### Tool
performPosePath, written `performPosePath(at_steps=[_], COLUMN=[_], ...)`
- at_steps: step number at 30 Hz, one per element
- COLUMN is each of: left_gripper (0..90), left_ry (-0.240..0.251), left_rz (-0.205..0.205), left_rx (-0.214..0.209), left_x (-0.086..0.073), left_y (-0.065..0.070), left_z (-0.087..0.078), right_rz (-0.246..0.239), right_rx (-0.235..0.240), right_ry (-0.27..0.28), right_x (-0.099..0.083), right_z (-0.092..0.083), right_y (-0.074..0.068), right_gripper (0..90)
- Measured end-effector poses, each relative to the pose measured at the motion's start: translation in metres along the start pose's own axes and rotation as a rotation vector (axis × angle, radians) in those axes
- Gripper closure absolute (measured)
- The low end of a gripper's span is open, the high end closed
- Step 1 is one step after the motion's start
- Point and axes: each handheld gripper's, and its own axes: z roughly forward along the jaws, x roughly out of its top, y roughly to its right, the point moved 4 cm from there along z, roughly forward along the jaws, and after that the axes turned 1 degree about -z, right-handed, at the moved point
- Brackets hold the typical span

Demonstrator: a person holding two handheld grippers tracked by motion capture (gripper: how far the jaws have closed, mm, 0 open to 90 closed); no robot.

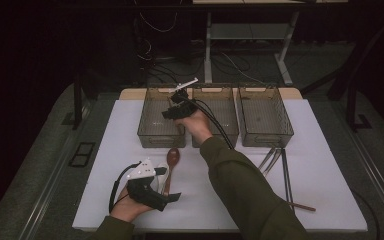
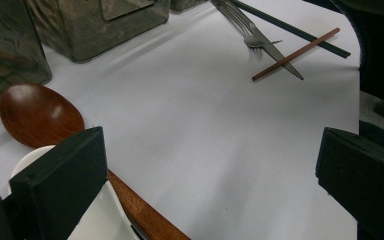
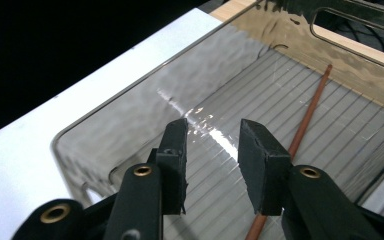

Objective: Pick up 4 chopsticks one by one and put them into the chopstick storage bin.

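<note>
Three smoky, see-through bins stand in a row at the far side of my white table sheet (image 1: 130,120); I take the left bin (image 1: 161,119) as landmark. My right gripper (image 1: 171,111) hangs over it, jaws a narrow gap apart with nothing between the pads. A brown chopstick (image 3: 307,120) lies on the bin's ribbed floor, slanting toward its far wall, apart from the jaws. Just in front of the bin, a wooden spoon (image 1: 172,160) with a smooth oval bowl lies beside a white spoon (image 2: 100,220). My left gripper (image 1: 155,192) sits there, jaws wide, empty. Well to the bin's right: a metal fork (image 2: 252,30), dark chopsticks (image 1: 286,175), another brown chopstick (image 2: 295,54). Open sheet lies between.
</note>
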Motion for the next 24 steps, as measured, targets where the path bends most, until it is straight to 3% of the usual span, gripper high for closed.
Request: performPosePath(at_steps=[9, 24], left_gripper=[0.0, 0.0], left_ry=[-0.003, 0.002], left_rz=[0.008, 0.010], left_rx=[0.007, 0.011], left_x=[0.000, 0.000], left_y=[0.000, 0.001], left_z=[0.000, 0.001], right_rz=[-0.039, -0.125], right_rx=[0.035, 0.099], right_ry=[0.031, -0.002], right_x=[0.000, -0.020], right_z=[-0.037, -0.099], right_y=[0.006, 0.015], right_gripper=[56.0, 45.0])
